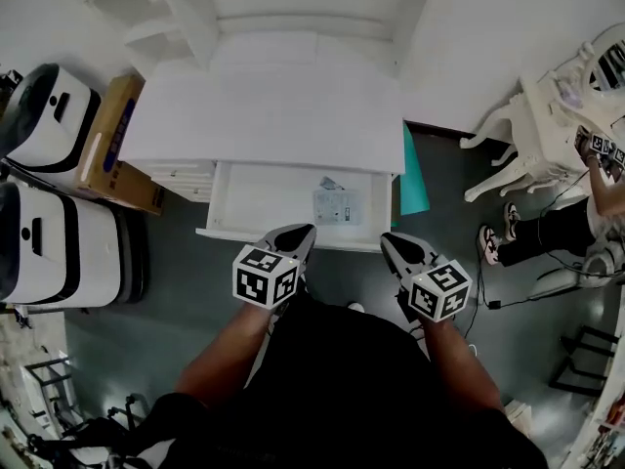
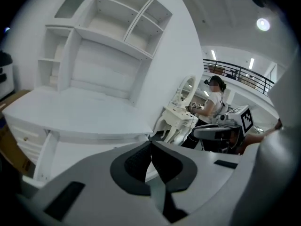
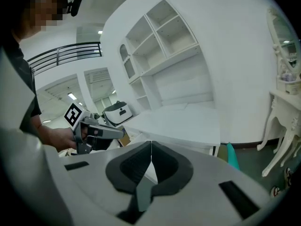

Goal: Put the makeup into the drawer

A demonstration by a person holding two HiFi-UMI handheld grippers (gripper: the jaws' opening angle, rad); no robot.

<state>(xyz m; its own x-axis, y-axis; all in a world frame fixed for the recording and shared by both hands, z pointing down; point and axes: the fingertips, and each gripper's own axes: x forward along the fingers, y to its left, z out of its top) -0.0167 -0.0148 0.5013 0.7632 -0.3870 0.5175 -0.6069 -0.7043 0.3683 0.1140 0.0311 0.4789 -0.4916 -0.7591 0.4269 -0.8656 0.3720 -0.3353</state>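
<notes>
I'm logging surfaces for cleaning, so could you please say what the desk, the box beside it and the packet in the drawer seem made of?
Desk: likely painted wood or laminate, smooth matte white, no grain showing.
Box: cardboard, dull brown flat faces.
Packet: probably thin plastic film, pale greyish; too small to be sure.

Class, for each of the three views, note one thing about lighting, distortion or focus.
Head view: the light is even, but the white desk is nearly washed out, and the room's edges curve. Left gripper view: black corners ring the picture, and a ceiling lamp glares. Right gripper view: the shelves bow from the wide lens, and the corners are dark.
</notes>
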